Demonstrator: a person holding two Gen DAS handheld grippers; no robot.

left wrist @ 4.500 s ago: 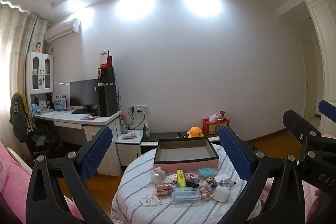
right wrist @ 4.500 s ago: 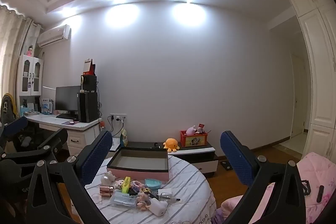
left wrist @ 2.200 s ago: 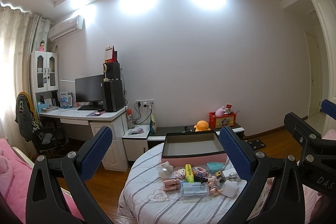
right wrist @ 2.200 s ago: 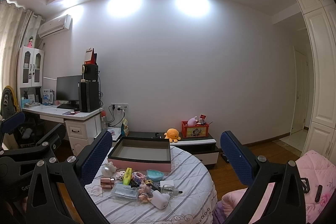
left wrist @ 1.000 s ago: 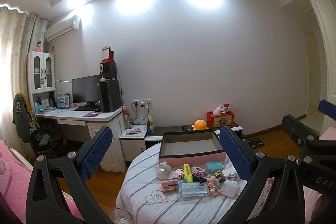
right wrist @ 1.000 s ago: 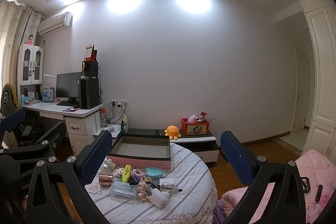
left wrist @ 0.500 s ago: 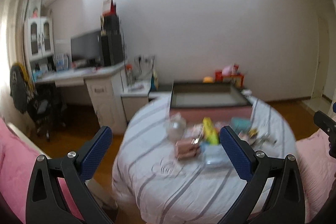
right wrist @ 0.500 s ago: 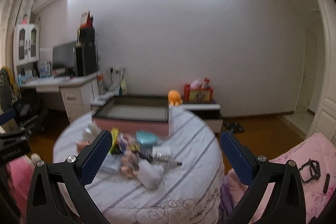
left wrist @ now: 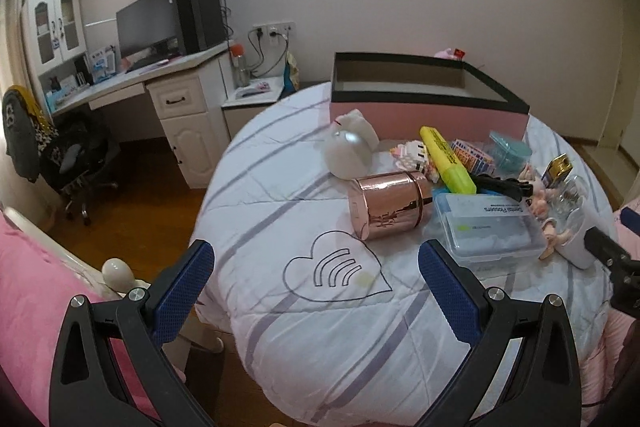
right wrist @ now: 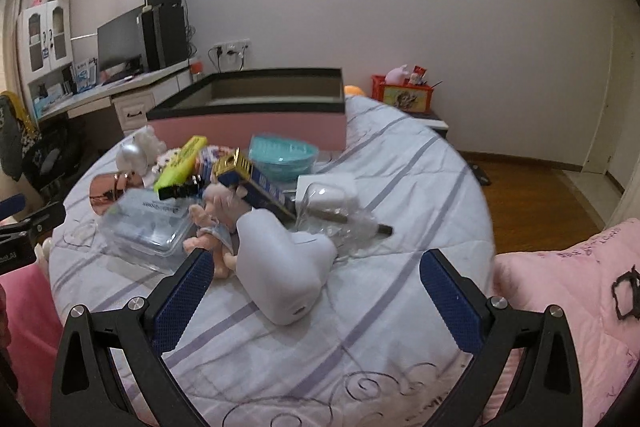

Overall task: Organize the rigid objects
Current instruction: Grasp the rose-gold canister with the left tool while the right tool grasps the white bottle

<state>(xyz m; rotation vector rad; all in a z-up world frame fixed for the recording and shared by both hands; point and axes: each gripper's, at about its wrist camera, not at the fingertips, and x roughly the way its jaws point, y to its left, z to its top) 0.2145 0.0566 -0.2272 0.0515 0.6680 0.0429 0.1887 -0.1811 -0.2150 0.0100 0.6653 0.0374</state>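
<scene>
Nothing is sorted yet: the box [left wrist: 428, 83] at the table's far side looks empty, and the clutter, including the copper tin [left wrist: 390, 205], marker [left wrist: 446, 159] and white case [right wrist: 282, 265], lies near it. Left gripper [left wrist: 316, 277] and right gripper [right wrist: 316, 277] both hang spread wide, holding nothing.

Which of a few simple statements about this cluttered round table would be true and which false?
1. The pink box is full of toys. False: its inside looks empty.
2. The rose-gold canister lies on its side. True.
3. The left tool grips the yellow highlighter. False: it is open, holding nothing.
4. The right tool is open, with a white rounded object just ahead of it. True.
5. The teal bowl sits on the floor. False: it rests on the table, near the box.
</scene>
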